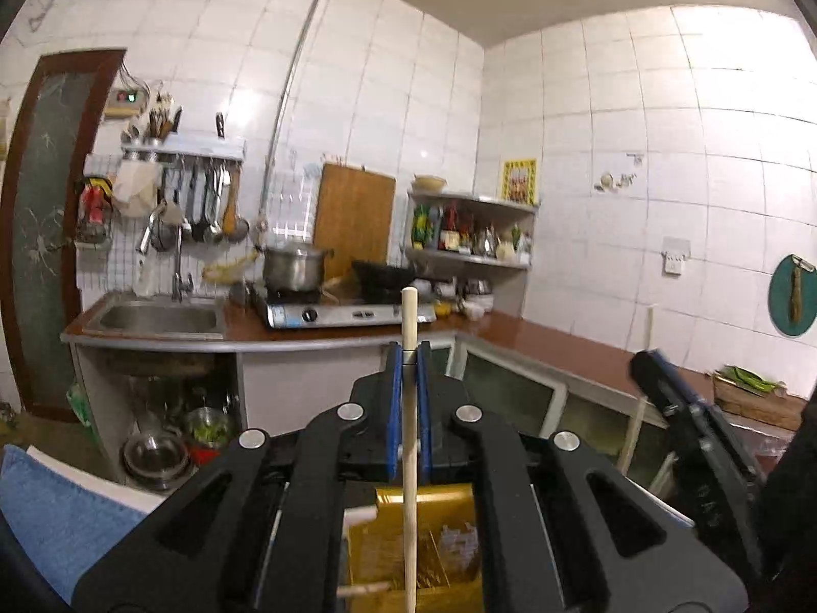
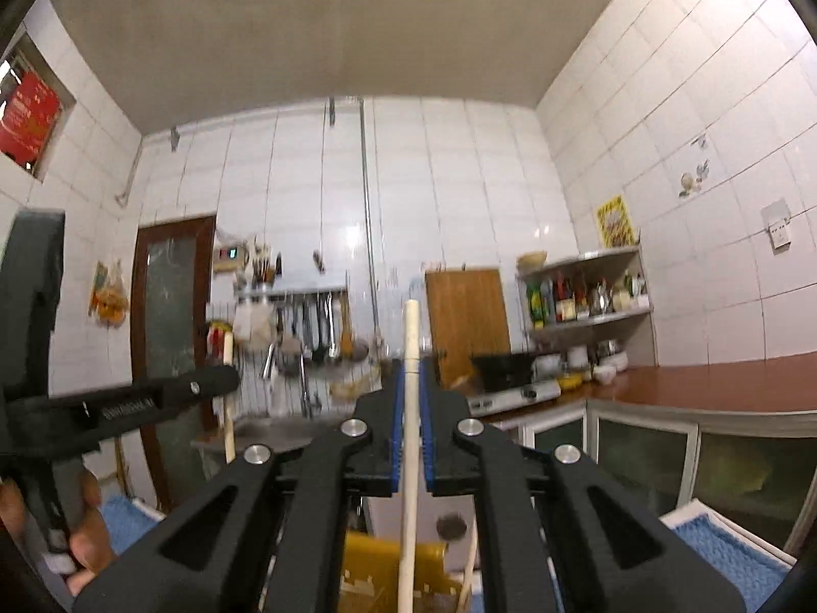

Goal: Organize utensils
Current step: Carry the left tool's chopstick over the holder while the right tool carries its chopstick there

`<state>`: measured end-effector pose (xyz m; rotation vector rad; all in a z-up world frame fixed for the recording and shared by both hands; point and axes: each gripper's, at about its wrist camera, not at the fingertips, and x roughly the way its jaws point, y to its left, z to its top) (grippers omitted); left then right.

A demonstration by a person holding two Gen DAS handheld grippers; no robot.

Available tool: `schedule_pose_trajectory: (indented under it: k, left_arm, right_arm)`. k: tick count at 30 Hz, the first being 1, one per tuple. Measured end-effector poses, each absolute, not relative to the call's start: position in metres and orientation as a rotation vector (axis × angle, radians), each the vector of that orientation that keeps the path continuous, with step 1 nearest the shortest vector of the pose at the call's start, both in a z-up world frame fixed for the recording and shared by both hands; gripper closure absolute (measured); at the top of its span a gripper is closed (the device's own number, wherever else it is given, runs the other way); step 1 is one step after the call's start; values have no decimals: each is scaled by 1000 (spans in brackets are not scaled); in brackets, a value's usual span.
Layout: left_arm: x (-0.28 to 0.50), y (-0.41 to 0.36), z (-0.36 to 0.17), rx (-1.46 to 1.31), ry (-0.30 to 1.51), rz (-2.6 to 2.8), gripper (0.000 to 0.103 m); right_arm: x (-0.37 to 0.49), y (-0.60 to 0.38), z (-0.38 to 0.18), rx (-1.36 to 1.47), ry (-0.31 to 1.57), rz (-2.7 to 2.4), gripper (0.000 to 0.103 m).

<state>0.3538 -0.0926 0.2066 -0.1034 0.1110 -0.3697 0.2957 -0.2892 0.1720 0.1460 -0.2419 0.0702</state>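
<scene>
The left tool [image 1: 409,357] is clamped on a pale chopstick [image 1: 409,316], which stands upright between its blue pads above a gold packet [image 1: 444,516]. The right tool [image 2: 411,373] likewise pinches a second chopstick [image 2: 411,327], upright, raised facing the tiled kitchen wall.

The kitchen's far wall, with its cutting board [image 1: 355,219] [image 2: 467,324], is seen level from the left wrist, more upward from the right.
</scene>
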Motion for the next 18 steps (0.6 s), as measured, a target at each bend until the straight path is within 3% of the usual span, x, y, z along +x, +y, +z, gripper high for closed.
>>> schedule_pose_trajectory:
  k: [18]
  left_arm:
    - [388, -101, 175, -88, 69, -343, 99]
  right_arm:
    - [340, -284, 158, 89, -274, 23, 97]
